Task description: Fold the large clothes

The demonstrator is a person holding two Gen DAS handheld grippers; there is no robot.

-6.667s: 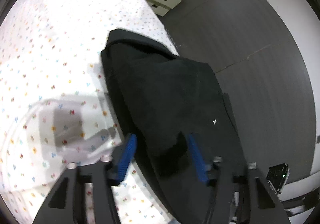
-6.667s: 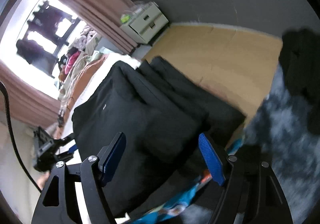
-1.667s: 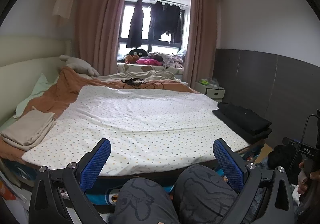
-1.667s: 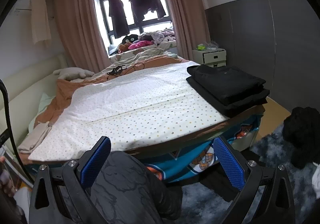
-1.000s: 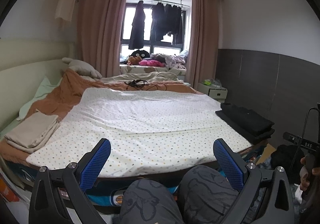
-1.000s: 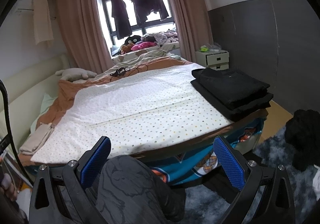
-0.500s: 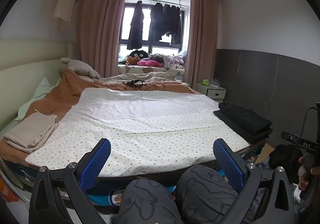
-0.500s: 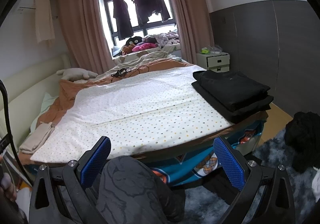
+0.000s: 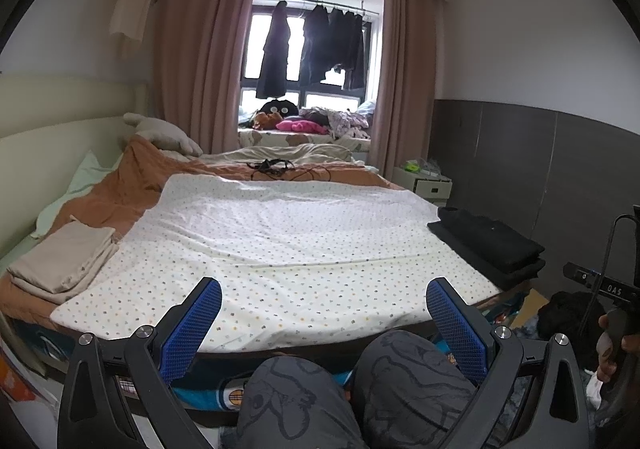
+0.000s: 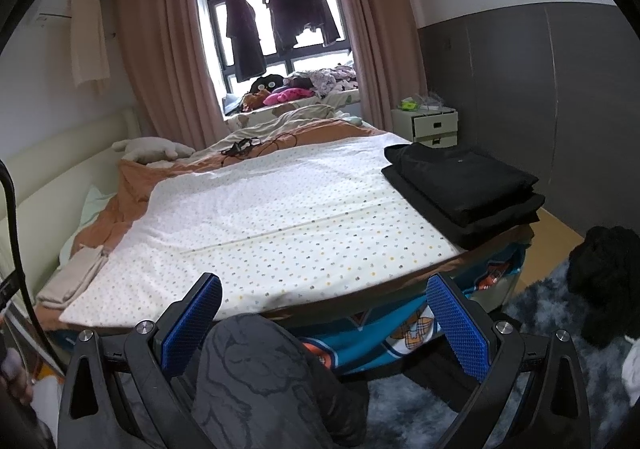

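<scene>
left wrist view: low at the foot edge of the bed (image 9: 280, 337), facing the window (image 9: 308, 49).
right wrist view: same edge, nearer the right corner, angled left.
shared: bed (image 10: 360, 289), window (image 10: 280, 29).

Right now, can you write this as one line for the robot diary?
left gripper: open, empty | right gripper: open, empty | folded black clothes stack: on dotted white bedsheet's right edge | black unfolded clothes heap: on floor

the left gripper (image 9: 323, 316) and the right gripper (image 10: 323, 316) are both held level with jaws spread wide and nothing between them, above the person's knees (image 9: 404, 381) in grey patterned trousers, while a hand (image 9: 614, 349) grips the right handle.
</scene>
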